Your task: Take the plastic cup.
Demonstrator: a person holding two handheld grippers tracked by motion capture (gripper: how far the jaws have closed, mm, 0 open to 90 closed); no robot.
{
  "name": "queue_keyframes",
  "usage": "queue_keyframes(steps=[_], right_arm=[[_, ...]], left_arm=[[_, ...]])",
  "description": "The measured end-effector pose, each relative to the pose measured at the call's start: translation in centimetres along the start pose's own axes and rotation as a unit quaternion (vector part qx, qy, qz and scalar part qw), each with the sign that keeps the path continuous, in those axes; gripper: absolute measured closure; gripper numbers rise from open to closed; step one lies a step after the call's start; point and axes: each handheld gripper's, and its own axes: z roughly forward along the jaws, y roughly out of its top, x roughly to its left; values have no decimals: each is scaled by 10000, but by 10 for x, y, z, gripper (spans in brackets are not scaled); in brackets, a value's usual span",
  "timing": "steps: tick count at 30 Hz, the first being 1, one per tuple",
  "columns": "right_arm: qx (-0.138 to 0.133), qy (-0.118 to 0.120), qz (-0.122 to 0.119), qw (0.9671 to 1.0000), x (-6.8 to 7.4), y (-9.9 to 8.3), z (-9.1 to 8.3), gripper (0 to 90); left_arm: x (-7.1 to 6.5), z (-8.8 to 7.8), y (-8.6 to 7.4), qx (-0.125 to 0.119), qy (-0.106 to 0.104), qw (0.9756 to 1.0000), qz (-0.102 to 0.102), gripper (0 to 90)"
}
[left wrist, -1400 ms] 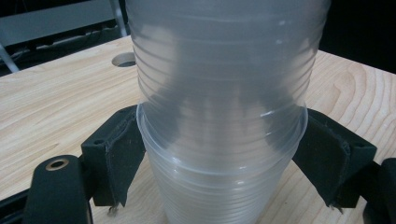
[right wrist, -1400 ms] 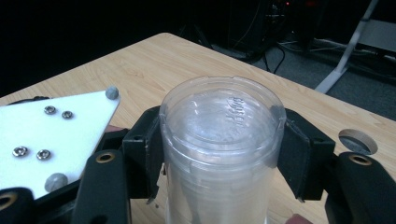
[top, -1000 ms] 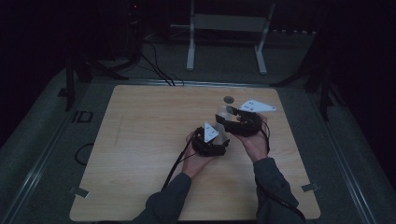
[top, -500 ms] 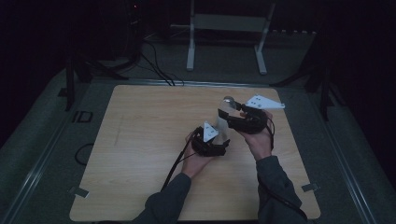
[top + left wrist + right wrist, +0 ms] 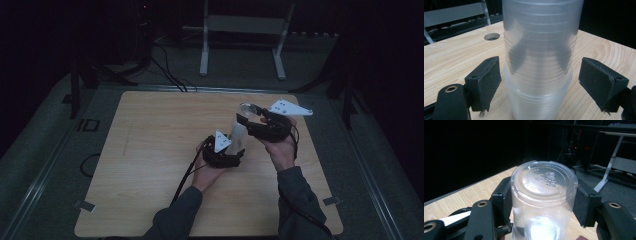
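An upside-down clear plastic cup [image 5: 544, 180] sits between the pads of my right gripper [image 5: 543, 197], which is shut on it near its closed end. In the high view this cup [image 5: 240, 131] slants up from the lower cups toward the right gripper [image 5: 248, 120]. In the left gripper view the raised cup [image 5: 540, 37] still overlaps a stack of nested clear cups [image 5: 536, 105] standing on the table. My left gripper [image 5: 539, 82] is open around that stack, one pad [image 5: 486, 80] close by its side and the other pad [image 5: 599, 82] clear of it.
The wooden table [image 5: 150, 150] has a round hole [image 5: 491, 36] behind the cups. Beyond its far edge stand a white metal frame [image 5: 245, 30] and cables [image 5: 165, 70] on the dark floor. Both forearms enter from the bottom edge.
My right gripper has risen and moved away from me with the top cup, drawing it out of the stack. The left gripper has stayed at the stack's base.
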Motion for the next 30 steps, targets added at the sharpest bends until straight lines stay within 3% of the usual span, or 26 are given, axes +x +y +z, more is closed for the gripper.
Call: queue_keyframes(steps=[14,30], right_arm=[[-205,-45,-97,9997,3,11,-18,406],[-221,-243,-95,9994,-5,8,-37,406]], left_arm=[[-2,-16,0,-35,-61,10000,-13,183],[2,-29,-2,-96,-66,9999,-79,186]])
